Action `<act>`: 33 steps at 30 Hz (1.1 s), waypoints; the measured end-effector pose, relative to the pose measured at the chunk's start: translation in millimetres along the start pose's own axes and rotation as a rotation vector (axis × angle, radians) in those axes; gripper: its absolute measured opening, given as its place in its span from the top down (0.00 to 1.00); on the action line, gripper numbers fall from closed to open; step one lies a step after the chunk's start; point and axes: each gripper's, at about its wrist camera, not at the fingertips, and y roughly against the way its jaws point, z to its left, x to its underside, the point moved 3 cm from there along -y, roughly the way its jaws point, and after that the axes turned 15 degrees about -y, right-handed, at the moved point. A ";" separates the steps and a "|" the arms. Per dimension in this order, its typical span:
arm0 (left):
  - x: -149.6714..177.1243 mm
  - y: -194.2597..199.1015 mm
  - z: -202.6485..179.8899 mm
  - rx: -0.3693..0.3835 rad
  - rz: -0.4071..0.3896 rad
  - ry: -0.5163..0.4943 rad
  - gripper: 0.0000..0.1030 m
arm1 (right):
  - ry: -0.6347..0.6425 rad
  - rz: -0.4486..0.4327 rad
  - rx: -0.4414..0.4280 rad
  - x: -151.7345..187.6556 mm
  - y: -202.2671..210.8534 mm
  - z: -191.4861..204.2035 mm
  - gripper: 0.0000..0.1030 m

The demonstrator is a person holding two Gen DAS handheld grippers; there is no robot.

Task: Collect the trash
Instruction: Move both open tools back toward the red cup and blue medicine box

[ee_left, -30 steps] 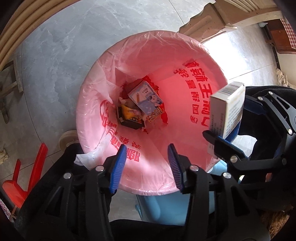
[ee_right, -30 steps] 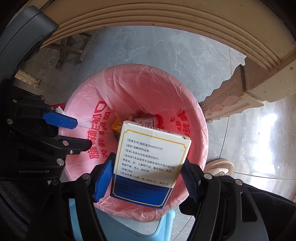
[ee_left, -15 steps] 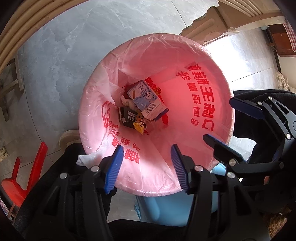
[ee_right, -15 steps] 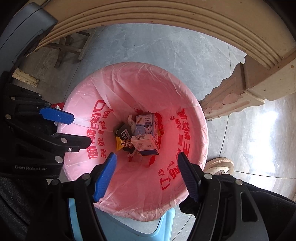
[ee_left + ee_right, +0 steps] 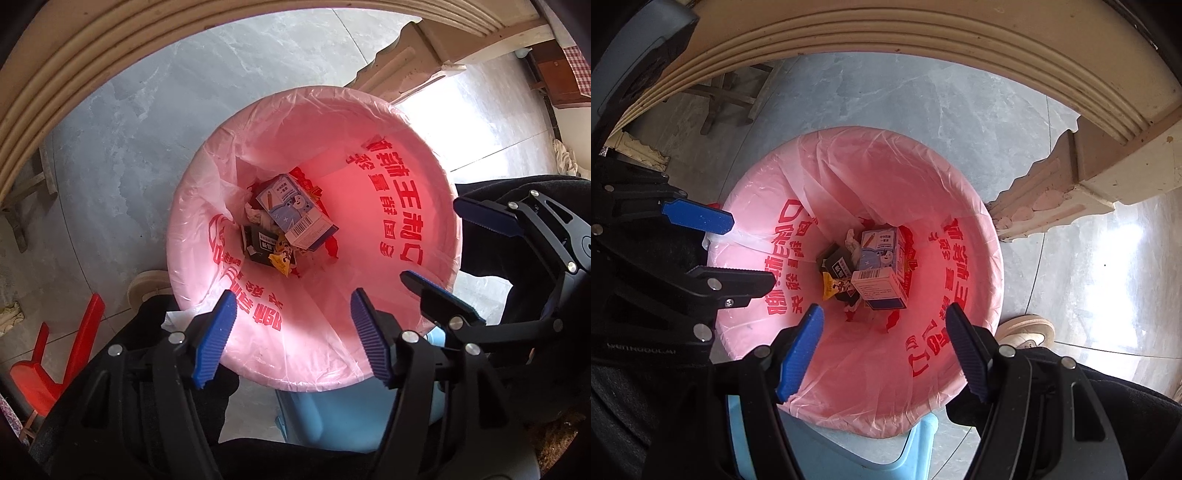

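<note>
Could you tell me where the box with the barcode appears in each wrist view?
Left wrist: the box lies at the bottom of the pink bin, just above centre, barcode end toward lower right.
Right wrist: the box lies at the bin's bottom, centre, barcode end downward.
Shared landmark: the yellow wrapper beside it.

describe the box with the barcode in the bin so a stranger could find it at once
Look into the pink-lined bin on the grey floor. At its bottom, on top of the trash heap, lies a white and blue box. Only it shows a barcode, unlike the black packet beside it.
</note>
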 end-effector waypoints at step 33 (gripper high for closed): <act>-89.7 388.9 25.0 -0.302 -0.284 0.287 0.26 | -0.045 -0.479 -0.204 -141.4 375.2 -12.2 0.07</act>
